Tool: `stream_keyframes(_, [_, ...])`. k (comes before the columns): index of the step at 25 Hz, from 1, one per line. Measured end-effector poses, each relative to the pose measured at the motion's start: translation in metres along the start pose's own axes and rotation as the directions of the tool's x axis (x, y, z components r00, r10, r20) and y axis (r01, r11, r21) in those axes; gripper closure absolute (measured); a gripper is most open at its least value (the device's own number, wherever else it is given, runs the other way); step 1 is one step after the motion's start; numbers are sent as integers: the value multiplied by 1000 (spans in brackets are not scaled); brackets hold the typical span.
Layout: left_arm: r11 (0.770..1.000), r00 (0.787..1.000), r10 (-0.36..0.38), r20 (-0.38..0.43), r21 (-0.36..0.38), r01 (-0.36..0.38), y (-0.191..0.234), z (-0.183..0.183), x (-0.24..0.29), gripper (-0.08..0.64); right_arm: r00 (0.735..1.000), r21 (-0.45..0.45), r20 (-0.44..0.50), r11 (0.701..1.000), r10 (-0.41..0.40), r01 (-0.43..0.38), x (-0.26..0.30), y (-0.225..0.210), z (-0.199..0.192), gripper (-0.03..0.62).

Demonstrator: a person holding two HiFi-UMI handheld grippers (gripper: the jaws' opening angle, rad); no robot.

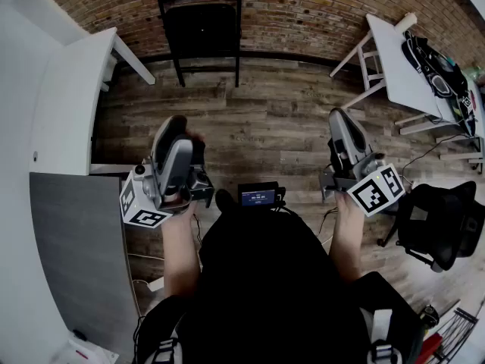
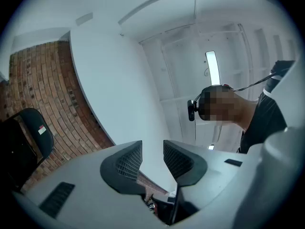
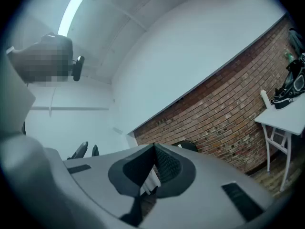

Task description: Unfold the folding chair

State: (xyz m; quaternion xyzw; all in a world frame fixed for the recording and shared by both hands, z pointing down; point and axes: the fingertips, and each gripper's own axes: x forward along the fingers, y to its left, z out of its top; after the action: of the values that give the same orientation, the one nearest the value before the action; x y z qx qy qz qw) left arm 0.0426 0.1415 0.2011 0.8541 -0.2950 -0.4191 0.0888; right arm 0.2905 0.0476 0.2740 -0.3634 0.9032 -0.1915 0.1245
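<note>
I see the black folding chair [image 1: 198, 21] at the far side of the room, standing against the red brick wall [image 1: 318, 6]. It looks folded flat, with its legs on the grey-brown wooden plank floor [image 1: 265, 127]. Both tools are well apart from it, with a wide stretch of floor in between.

The left tongs [image 1: 176, 121] sit at the left of the head view, tilted upward. In the left gripper view the ribbed dark pads stand apart with nothing between them; only the white wall shows through the gap. The chair appears at that view's left edge, beside the brick.

The right tongs [image 1: 339, 116] are held about level at the right of the head view. In the right gripper view the two pads are pressed together and grip nothing. The rounded top of the chair shows just past them against the brick.

A white counter on folding legs [image 1: 402, 59] stands to the right of the chair and carries a black bag with white trim [image 1: 436, 70]. A long white desk [image 1: 72, 89] runs along the left. A black office chair [image 1: 439, 218] stands near the right tongs. A small black device with a lit screen [image 1: 258, 196] sits at the person's chest, between the two arms.
</note>
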Motion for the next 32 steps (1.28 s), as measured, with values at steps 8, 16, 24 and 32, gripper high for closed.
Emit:
stream_keyframes(8, [1000,1000,-15,-14,-18,14,8,-1,-1,408,1000,5,6,1000,-17,17,4,0,-1,577])
stream_keyframes(16, [999,1000,-15,-2,-35,15,14,5,-6,414,994,5,36,995,-102,101,4,-11,0,574])
stream_keyframes(24, [999,1000,13,16,-42,-12,30,28,-35,414,993,7,57,995,-104,103,20,4,-12,572])
stream_keyframes(32, [998,998,35,51,-56,-32,52,64,-59,414,989,-28,78,991,-128,131,39,24,-9,572])
